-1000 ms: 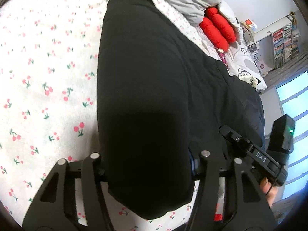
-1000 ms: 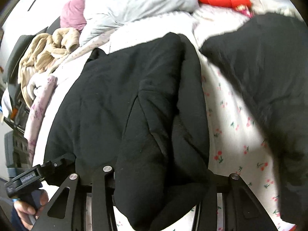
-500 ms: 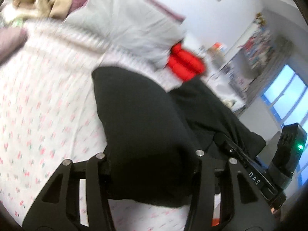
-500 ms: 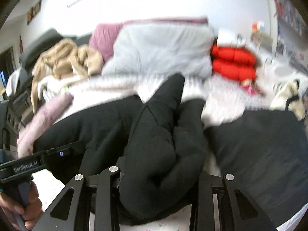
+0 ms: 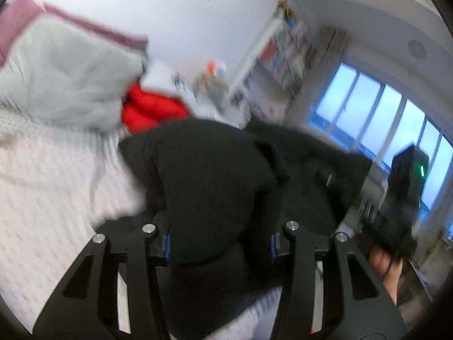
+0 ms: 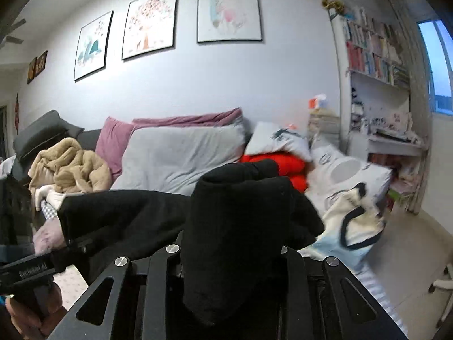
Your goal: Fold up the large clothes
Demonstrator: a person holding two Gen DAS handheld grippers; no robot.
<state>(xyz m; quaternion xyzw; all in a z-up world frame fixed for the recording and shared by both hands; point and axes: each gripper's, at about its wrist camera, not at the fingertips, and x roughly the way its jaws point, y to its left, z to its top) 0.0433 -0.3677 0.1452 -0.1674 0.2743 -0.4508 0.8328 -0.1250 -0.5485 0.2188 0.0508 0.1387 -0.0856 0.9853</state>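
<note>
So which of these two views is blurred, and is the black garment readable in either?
Left wrist view: motion-smeared throughout, window glowing blue, black padded garment a detail-free dark mass. Right wrist view: sharper, framed wall pictures crisp, garment underexposed, fisheye bending the bookshelf.

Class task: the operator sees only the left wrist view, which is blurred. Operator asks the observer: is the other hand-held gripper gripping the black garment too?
Observer: Yes. In the right wrist view, the right hand-held gripper is shut on a bunched fold of the black garment.
Operator: What hangs on the wall behind the bed?
Observer: Three framed pictures in a row above the pillows.
Operator: What lies left of the grey pillow?
Observer: A crumpled tan blanket, left of the pink pillow beside the grey pillow.
</note>
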